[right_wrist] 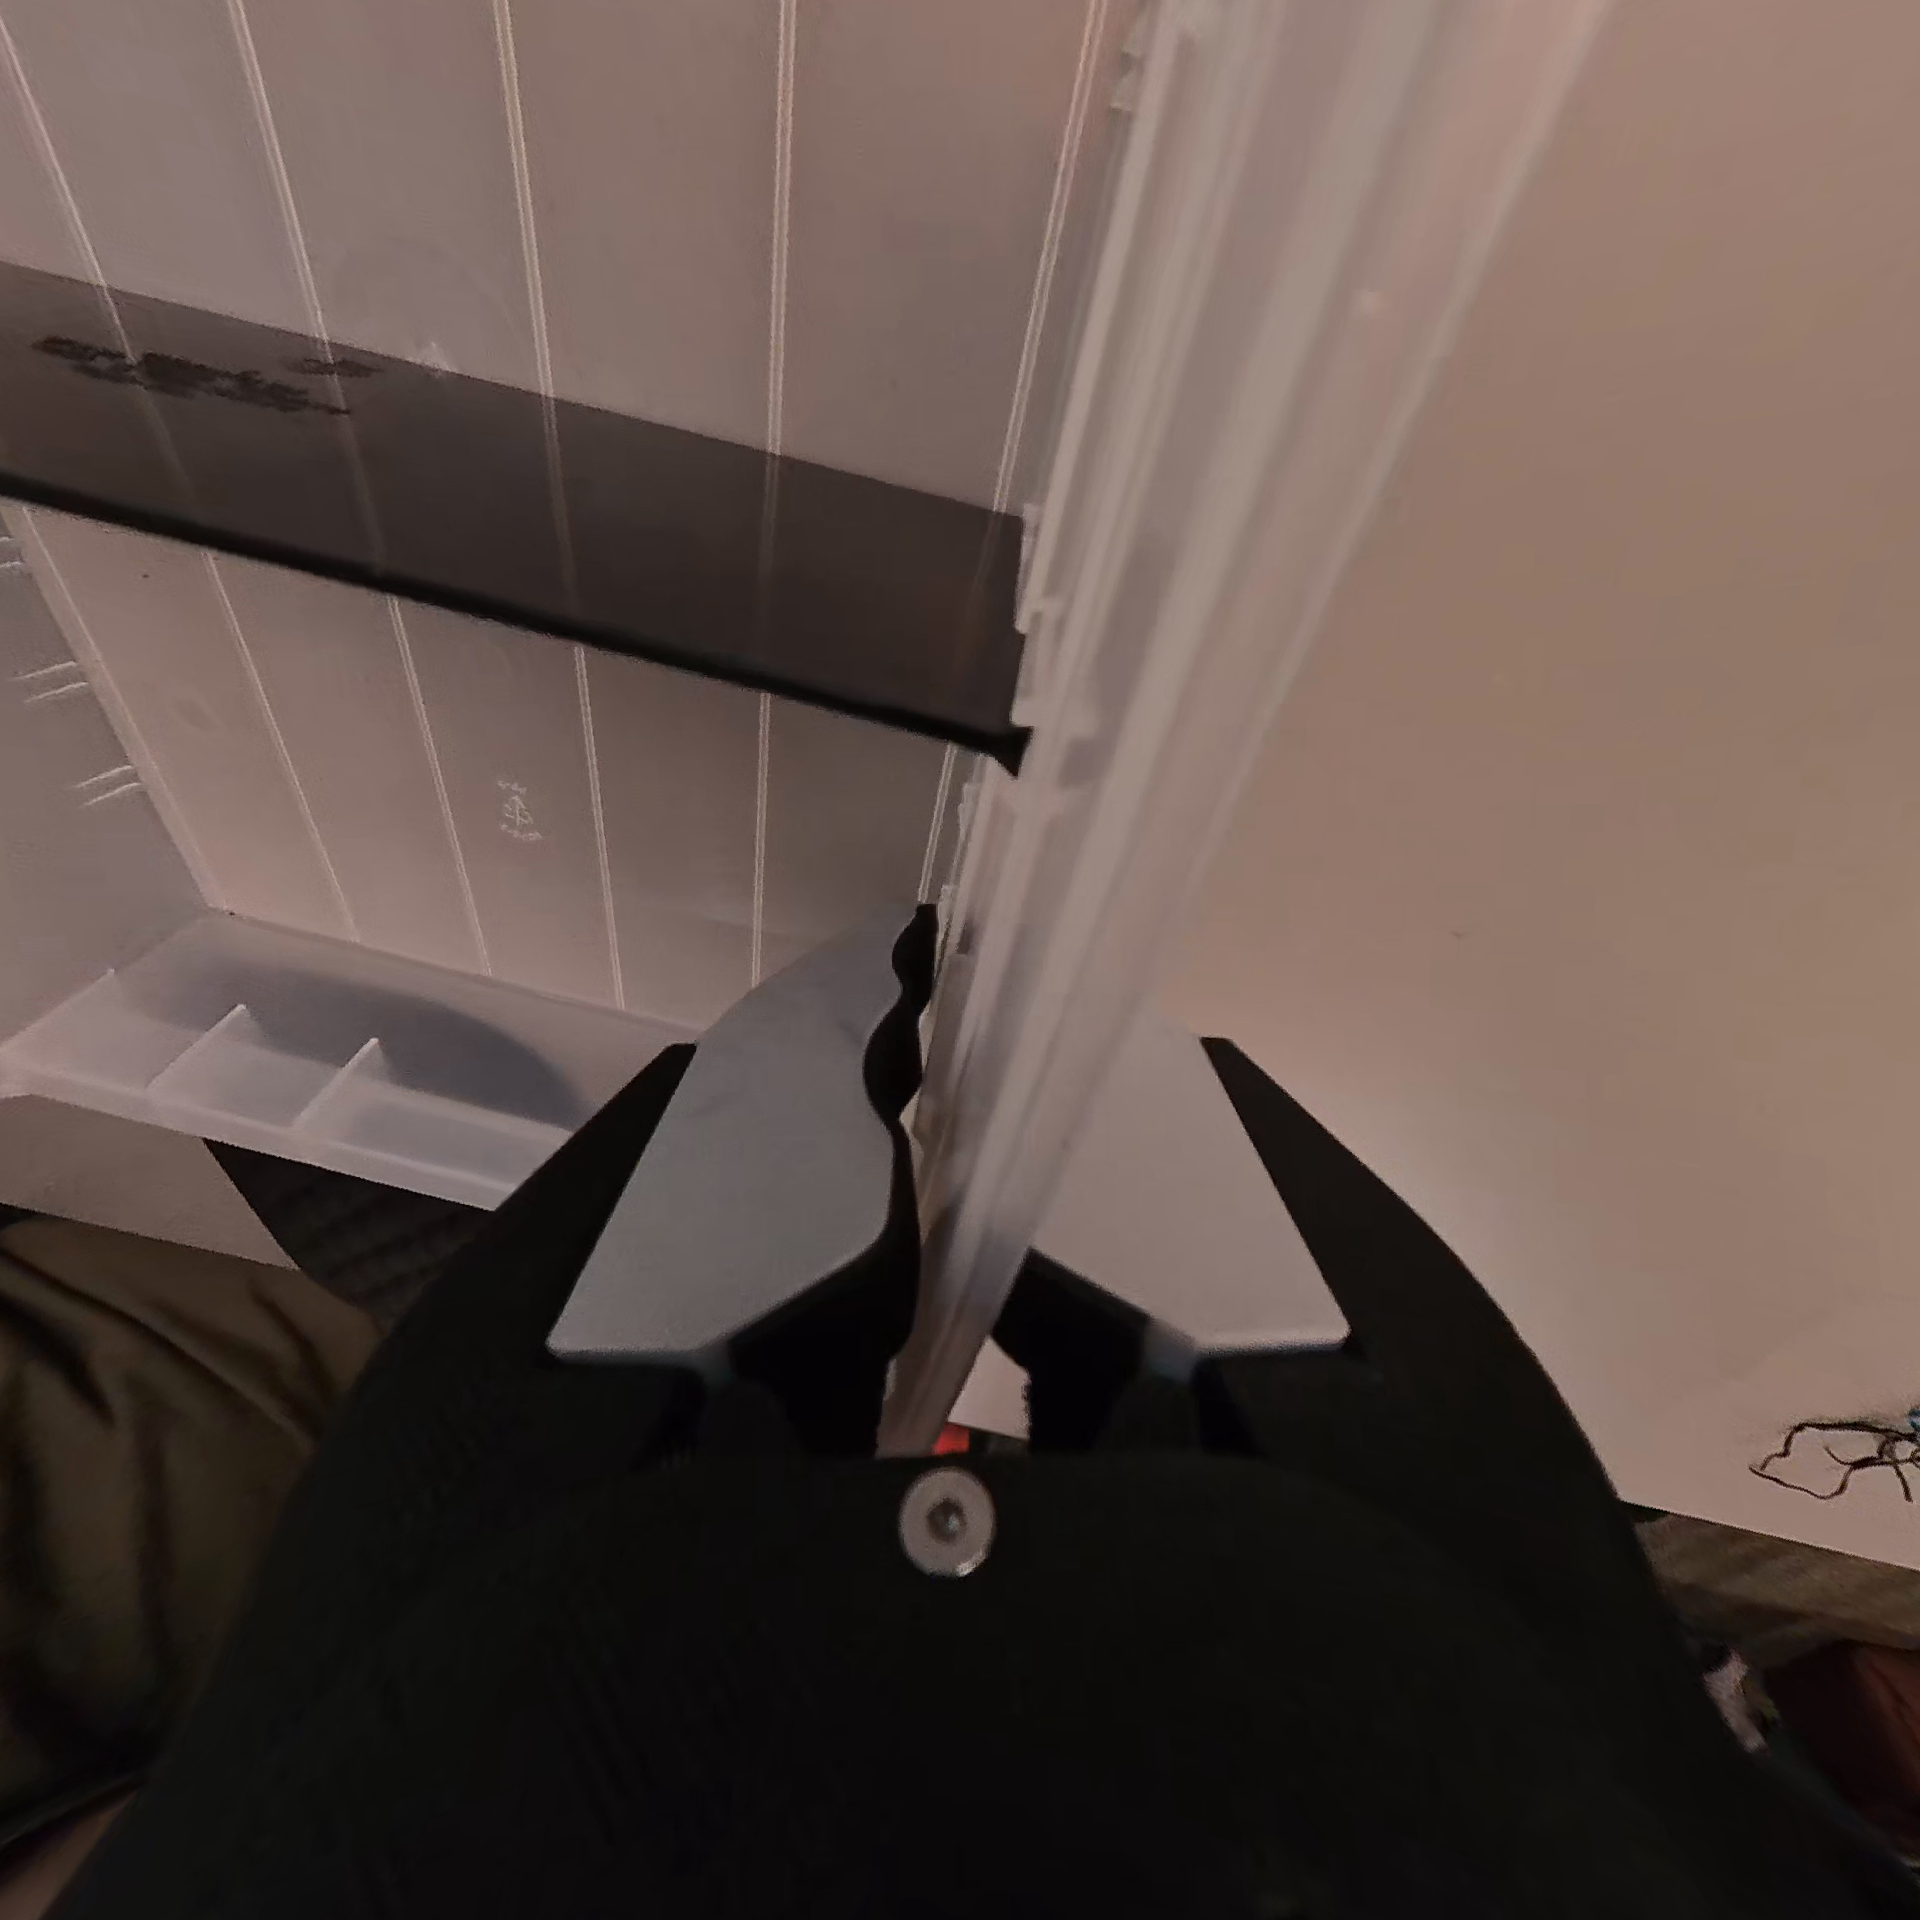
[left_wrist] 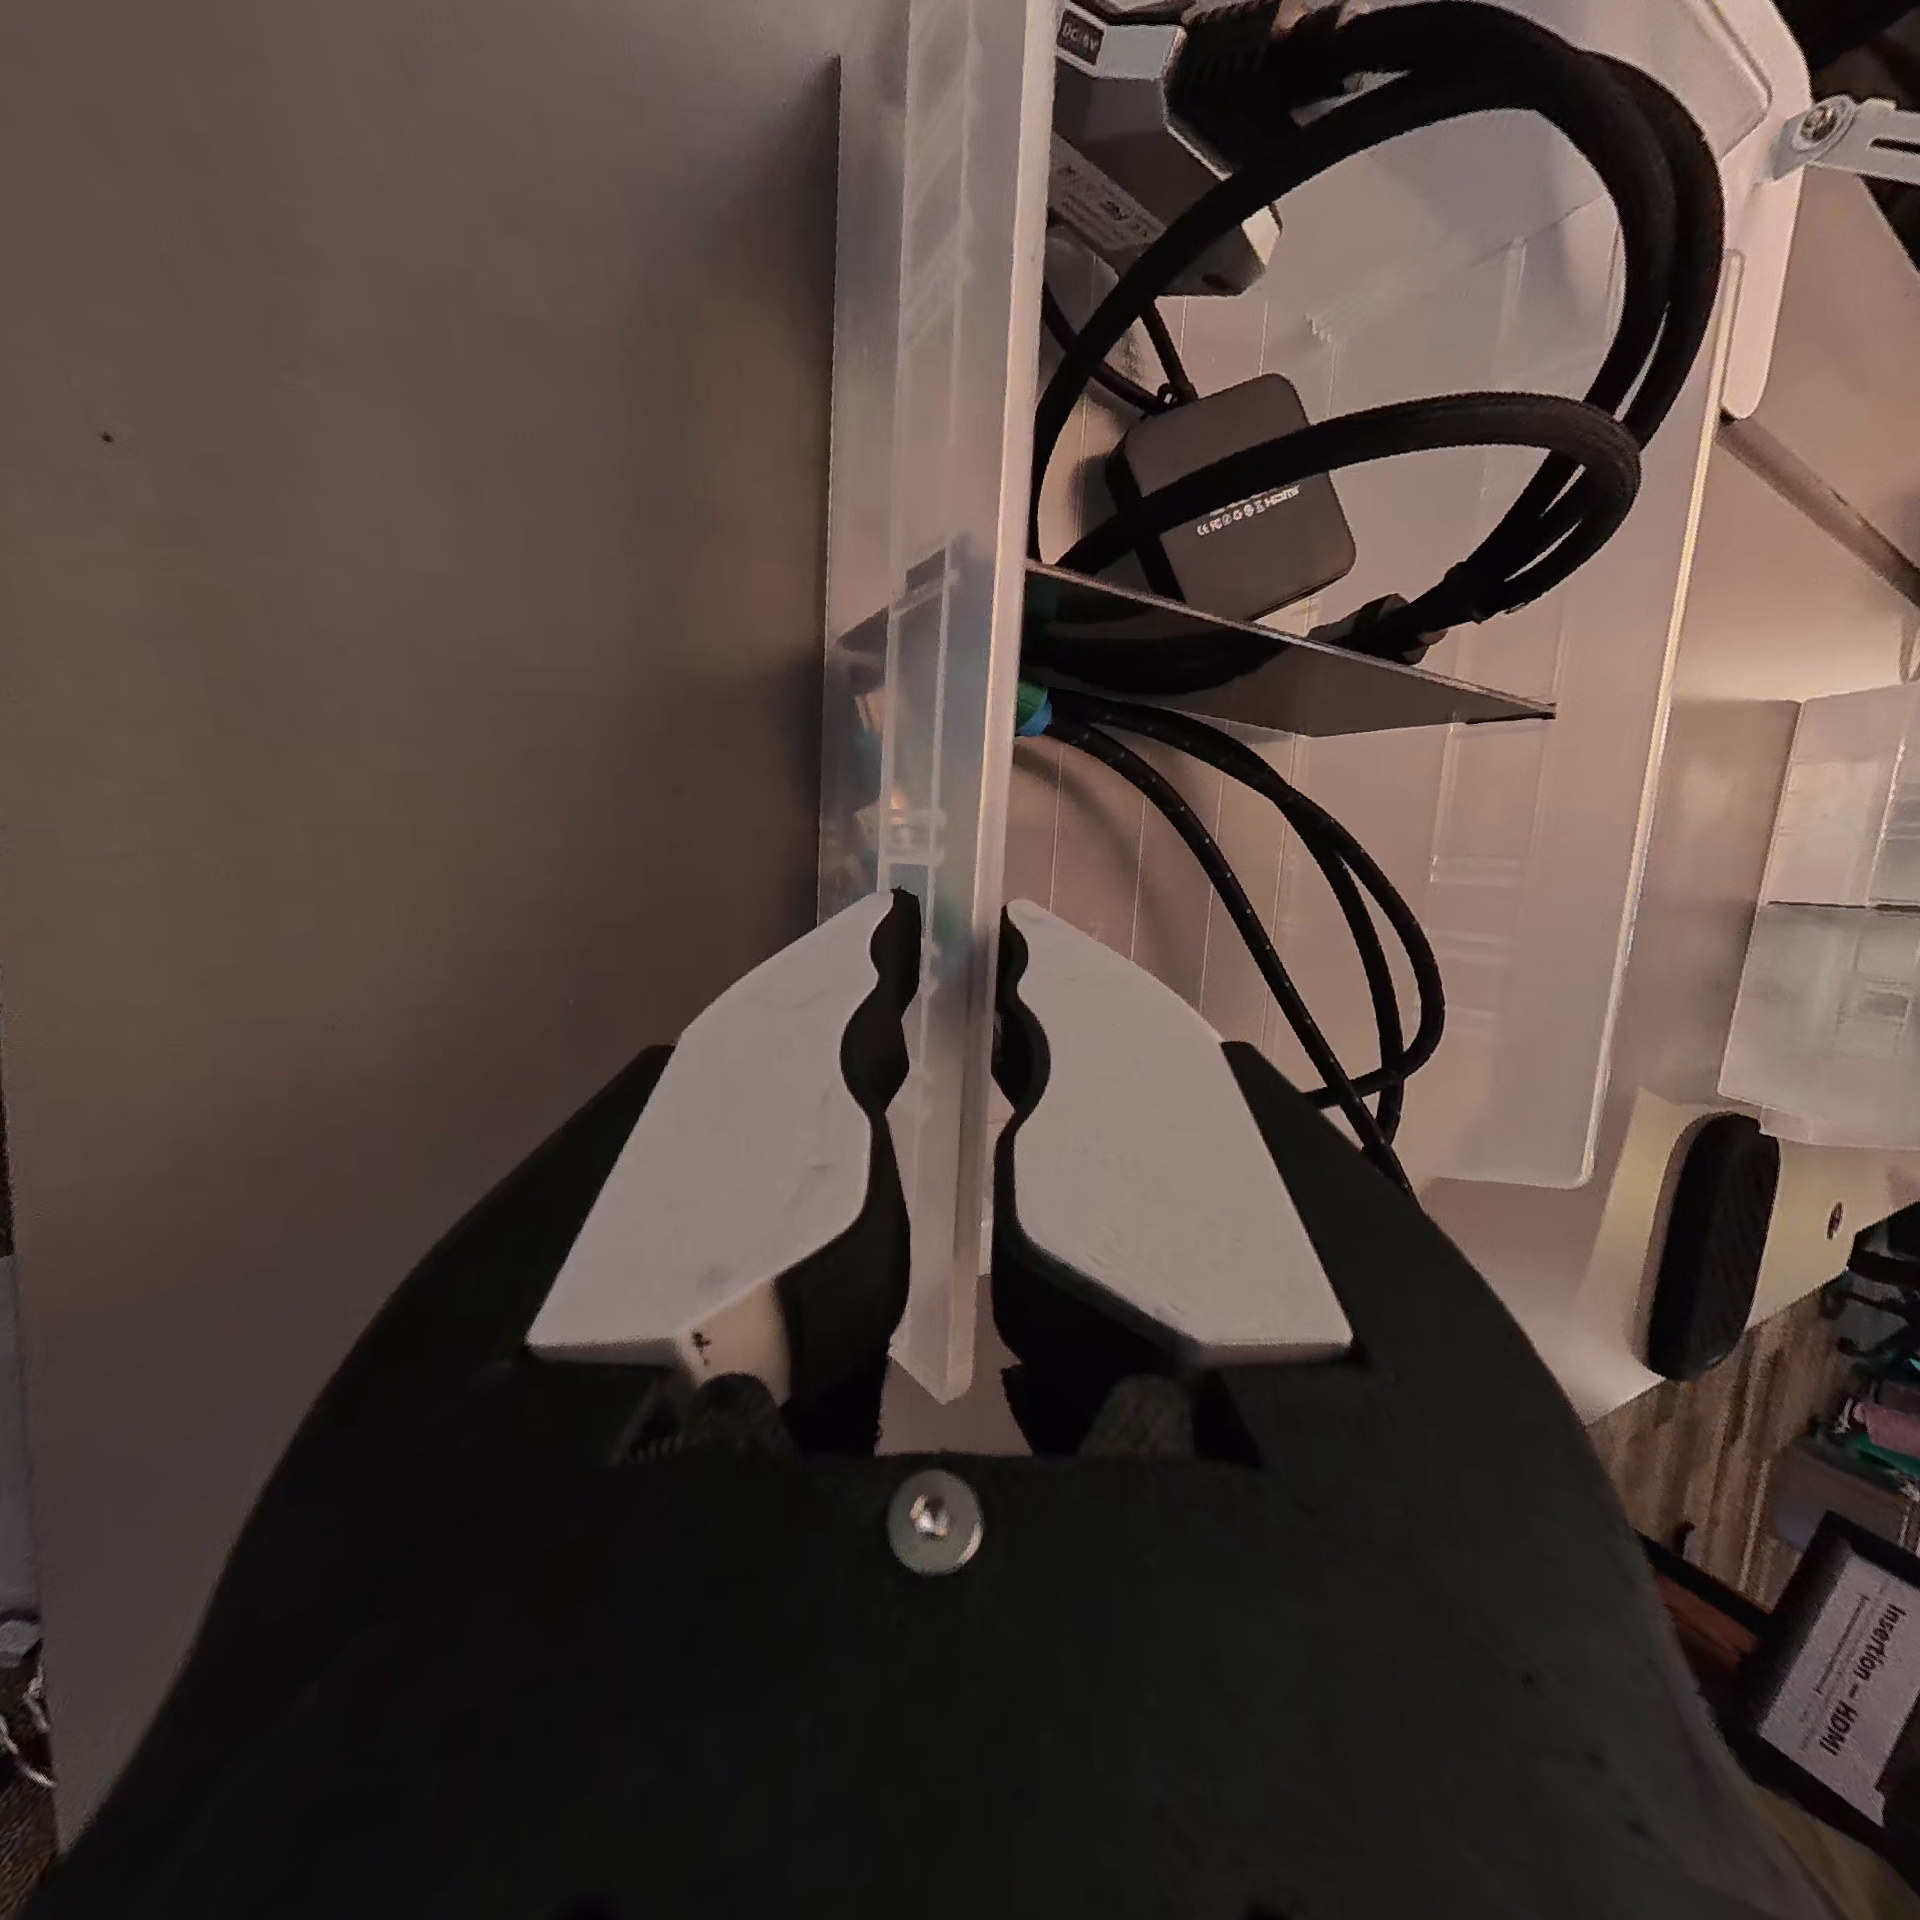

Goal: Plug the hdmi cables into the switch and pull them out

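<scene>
A clear plastic bin is held between both grippers. In the left wrist view my left gripper (left_wrist: 961, 914) is shut on the bin's near wall (left_wrist: 956, 416), one finger on each side. Inside lie a dark grey HDMI switch (left_wrist: 1236, 499), thick black braided HDMI cables (left_wrist: 1455, 436) looped around it, and thinner black cables (left_wrist: 1351, 935) below a black divider (left_wrist: 1299, 675). In the right wrist view my right gripper (right_wrist: 977, 935) is shut on another bin wall (right_wrist: 1143, 520). Its right finger is blurred behind the plastic. The divider (right_wrist: 520, 540) shows there too.
A second grey device (left_wrist: 1112, 114) sits at the bin's far end. Stacked small clear boxes (left_wrist: 1829, 883), a black oval object (left_wrist: 1709, 1247) and a framed sign (left_wrist: 1829, 1704) are to the right. A clear compartment tray (right_wrist: 312, 1070) and a wire tangle (right_wrist: 1839, 1455) lie nearby.
</scene>
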Motion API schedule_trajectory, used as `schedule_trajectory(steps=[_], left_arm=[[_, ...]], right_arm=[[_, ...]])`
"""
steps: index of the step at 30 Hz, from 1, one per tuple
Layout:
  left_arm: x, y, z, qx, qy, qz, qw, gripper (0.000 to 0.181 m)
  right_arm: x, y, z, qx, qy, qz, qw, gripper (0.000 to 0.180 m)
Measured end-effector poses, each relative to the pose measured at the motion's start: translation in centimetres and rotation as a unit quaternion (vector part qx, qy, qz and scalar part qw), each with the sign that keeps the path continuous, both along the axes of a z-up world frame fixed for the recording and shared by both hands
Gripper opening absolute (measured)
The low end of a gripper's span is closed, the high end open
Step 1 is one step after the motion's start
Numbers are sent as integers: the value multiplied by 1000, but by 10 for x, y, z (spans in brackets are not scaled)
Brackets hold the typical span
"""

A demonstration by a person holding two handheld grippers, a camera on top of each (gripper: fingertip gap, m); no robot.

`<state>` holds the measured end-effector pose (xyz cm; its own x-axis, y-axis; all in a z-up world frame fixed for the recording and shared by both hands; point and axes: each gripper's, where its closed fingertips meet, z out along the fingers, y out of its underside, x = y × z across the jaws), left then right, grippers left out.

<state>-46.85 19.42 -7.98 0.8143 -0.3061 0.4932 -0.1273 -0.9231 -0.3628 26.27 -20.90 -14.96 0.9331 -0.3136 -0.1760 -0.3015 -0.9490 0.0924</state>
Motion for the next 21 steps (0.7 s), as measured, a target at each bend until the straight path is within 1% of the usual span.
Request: schedule_trajectory(steps=[3, 5, 7, 10, 11, 12, 13, 15, 17, 18, 19, 21], left_arm=[[-1, 0, 6, 0, -18, 20, 1000, 13], [-5, 1, 25, 28, -34, 36, 998, 16], [-9, -1, 52, 87, -33, 33, 995, 23], [-7, -13, 96, 197, -5, -7, 980, 26], [-3, -16, 113, 247, 6, -21, 969, 28], [2, -17, 132, 303, 15, -34, 952, 29], [9, -18, 150, 362, 24, -45, 931, 33], [28, -21, 179, 476, 39, -59, 876, 54], [50, -23, 190, 575, 70, -75, 812, 62], [62, -22, 188, 605, 98, -98, 784, 64], [74, -19, 179, 606, 124, -123, 776, 65], [92, -5, 146, 556, 166, -163, 798, 78]], right_arm=[[0, 4, 1, 21, 2, -26, 999, 10], [4, 3, 3, 29, -9, -38, 999, 21], [11, 3, 12, 42, -34, -36, 998, 31], [24, 2, 40, 76, -89, -27, 993, 37], [29, 4, 53, 94, -112, -21, 989, 40], [34, 8, 68, 118, -139, -16, 983, 39], [38, 13, 85, 144, -166, -10, 975, 39], [37, 29, 121, 218, -217, 14, 951, 39], [28, 52, 164, 315, -271, 39, 909, 40], [19, 66, 191, 379, -309, 56, 871, 40], [7, 78, 222, 449, -355, 75, 817, 42], [-33, 89, 277, 572, -420, 103, 697, 49]])
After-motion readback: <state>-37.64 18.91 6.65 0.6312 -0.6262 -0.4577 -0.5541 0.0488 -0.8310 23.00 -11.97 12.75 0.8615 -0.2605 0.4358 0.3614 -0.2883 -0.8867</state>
